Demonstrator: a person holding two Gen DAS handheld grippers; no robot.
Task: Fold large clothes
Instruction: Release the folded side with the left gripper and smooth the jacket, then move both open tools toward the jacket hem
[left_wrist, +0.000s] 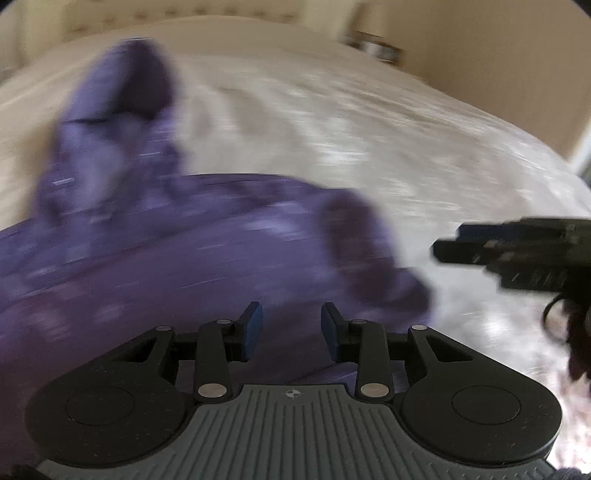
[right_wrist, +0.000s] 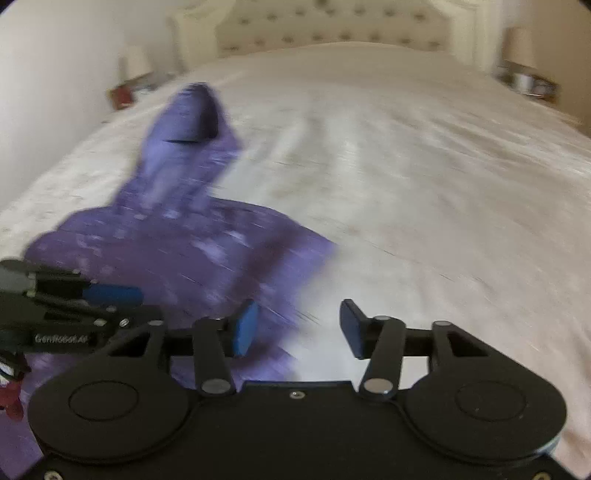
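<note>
A purple hooded garment (left_wrist: 155, 258) lies spread on a white bed (left_wrist: 369, 122), its hood toward the headboard; both views are blurred. My left gripper (left_wrist: 291, 332) is open and empty just above the garment's body. My right gripper (right_wrist: 295, 328) is open and empty over the garment's right edge (right_wrist: 184, 243), where purple cloth meets the bedspread (right_wrist: 406, 184). The right gripper shows in the left wrist view (left_wrist: 436, 251) at the right, beside the garment. The left gripper shows in the right wrist view (right_wrist: 140, 295) at the left, over the cloth.
A tufted cream headboard (right_wrist: 332, 26) stands at the far end. Nightstands with lamps (right_wrist: 521, 48) and small objects flank the bed on both sides (right_wrist: 129, 92). White bedspread extends to the right of the garment.
</note>
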